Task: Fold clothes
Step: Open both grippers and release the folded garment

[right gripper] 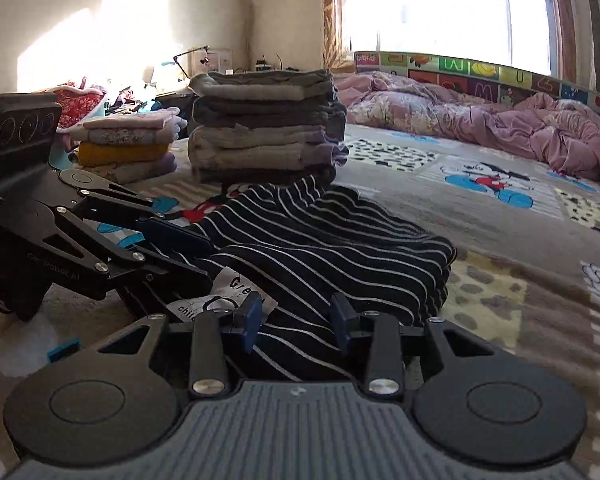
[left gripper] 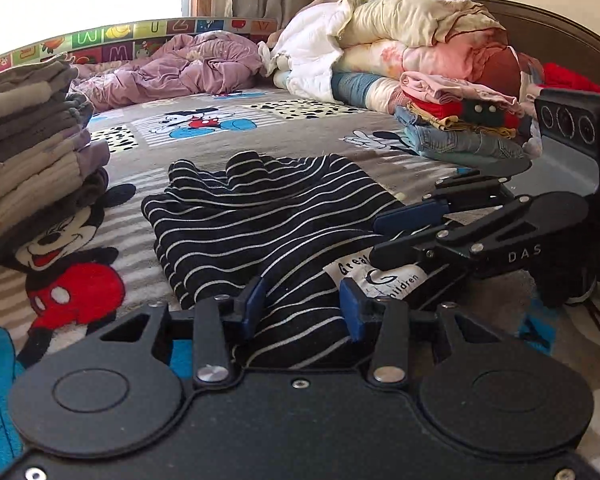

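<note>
Your left gripper (left gripper: 300, 304) stands part open, its blue pads astride the near edge of the black striped garment (left gripper: 268, 216) without pinching it, and your right gripper (right gripper: 296, 316) matches it just beside, jaws apart over the same hem by the white printed label (right gripper: 216, 292). The garment lies folded flat on the Mickey Mouse blanket (left gripper: 228, 120), between the tall stack of grey folded clothes (right gripper: 264, 128) and the pile of jeans and tops (left gripper: 460, 128). You seem to have both grippers at one edge so the fold stays square; nothing is held.
</note>
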The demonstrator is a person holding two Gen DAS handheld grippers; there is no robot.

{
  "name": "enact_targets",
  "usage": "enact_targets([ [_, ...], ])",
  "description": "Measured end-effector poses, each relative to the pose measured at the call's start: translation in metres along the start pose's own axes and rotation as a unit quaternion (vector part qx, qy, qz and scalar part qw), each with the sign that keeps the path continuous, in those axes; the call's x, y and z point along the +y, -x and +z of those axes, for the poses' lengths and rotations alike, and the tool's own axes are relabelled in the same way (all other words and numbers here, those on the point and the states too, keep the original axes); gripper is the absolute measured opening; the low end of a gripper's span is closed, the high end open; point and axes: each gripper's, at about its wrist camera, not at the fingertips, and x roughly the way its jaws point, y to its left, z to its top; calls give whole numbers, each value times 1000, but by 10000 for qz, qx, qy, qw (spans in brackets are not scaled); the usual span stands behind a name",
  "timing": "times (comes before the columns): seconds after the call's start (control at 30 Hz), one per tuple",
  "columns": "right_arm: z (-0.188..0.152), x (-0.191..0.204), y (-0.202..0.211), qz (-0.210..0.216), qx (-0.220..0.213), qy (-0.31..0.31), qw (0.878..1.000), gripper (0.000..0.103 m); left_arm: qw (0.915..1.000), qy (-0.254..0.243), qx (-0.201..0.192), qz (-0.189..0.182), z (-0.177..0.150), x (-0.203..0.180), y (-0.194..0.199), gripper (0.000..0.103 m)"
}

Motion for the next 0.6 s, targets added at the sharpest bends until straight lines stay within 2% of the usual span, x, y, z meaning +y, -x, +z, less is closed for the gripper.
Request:
enact_targets([
  [0.07,-4,-11,-5,144,76,-299,9994,38,10000,30,29,21,-1,0,-1,42],
  [0.23,-4,-4,-1,120,164,-211,9996,39,10000,76,32,2,1,-3,8,42],
  [0.3,-1,-2,9,121,182,-202,9996,39,9997,199,-144,2,8,0,17,42],
  [0.4,7,2,23,-57,-131,-175,9997,43,9980,222,-538,240,18,3,24,42],
  [0.47,13,5,20,-252,-225,69,9994,46,9960,374,-709,382,21,12,20,40],
  [0.6,23,2,2,-377,-338,353,9981,46,9971,355,-580,342,22,26,-3,40],
])
